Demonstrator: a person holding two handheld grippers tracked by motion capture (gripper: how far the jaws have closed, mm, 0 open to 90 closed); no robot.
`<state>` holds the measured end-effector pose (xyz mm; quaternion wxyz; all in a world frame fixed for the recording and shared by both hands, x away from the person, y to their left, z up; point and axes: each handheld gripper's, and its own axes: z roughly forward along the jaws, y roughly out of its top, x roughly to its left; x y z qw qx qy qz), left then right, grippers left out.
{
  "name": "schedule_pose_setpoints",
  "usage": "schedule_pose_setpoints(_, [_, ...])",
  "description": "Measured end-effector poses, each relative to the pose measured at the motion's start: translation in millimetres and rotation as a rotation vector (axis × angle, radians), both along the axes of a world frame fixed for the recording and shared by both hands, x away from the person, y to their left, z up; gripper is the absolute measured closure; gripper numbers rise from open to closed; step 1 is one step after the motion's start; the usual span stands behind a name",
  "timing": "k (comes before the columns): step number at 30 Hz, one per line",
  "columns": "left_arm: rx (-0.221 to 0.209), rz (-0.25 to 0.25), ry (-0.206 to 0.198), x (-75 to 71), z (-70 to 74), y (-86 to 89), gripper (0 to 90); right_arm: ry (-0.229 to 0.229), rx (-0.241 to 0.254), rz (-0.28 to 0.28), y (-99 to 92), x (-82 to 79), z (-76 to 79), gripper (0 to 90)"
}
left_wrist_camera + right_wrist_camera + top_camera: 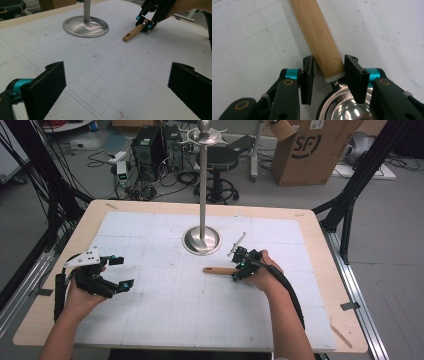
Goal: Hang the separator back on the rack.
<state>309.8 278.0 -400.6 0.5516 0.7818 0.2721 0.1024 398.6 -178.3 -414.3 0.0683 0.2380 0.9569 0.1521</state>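
Note:
A utensil with a wooden handle (pixel 218 270) (pixel 132 33) (pixel 314 27) and a shiny steel bowl (pixel 347 107) lies flat on the white gridded mat, right of centre. My right gripper (pixel 237 270) (pixel 145 23) (pixel 328 72) is lowered over the end of the handle where it joins the steel. Its jaws stand on either side of the wood. One pad is against it, and a narrow gap shows at the other. My left gripper (pixel 122 272) (pixel 117 82) rests at the mat's left side, wide open with nothing between its jaws, pointing toward the utensil.
A steel stand with a round base (pixel 201 240) (pixel 86 26) rises from the mat's far middle, with hooks at its top (pixel 203 137). The mat (pixel 175 315) covers most of the wooden table (pixel 320 270). Beyond the table are a stool, a computer case, cables and a cardboard box (pixel 310 150).

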Motion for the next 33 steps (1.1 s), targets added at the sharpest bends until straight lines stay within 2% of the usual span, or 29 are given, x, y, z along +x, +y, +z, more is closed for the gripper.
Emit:
schedule_pose_setpoints(15, [-0.001,0.005,-0.006,-0.2,0.5,0.8,2.2,0.016,-0.001,0.009,0.8,-1.9,0.3,64.2])
schedule_pose_setpoints(33, [-0.002,0.004,-0.006,-0.9,1.0,1.1,2.2,0.034,0.0,-0.037,1.3,-4.5,0.7,68.8])
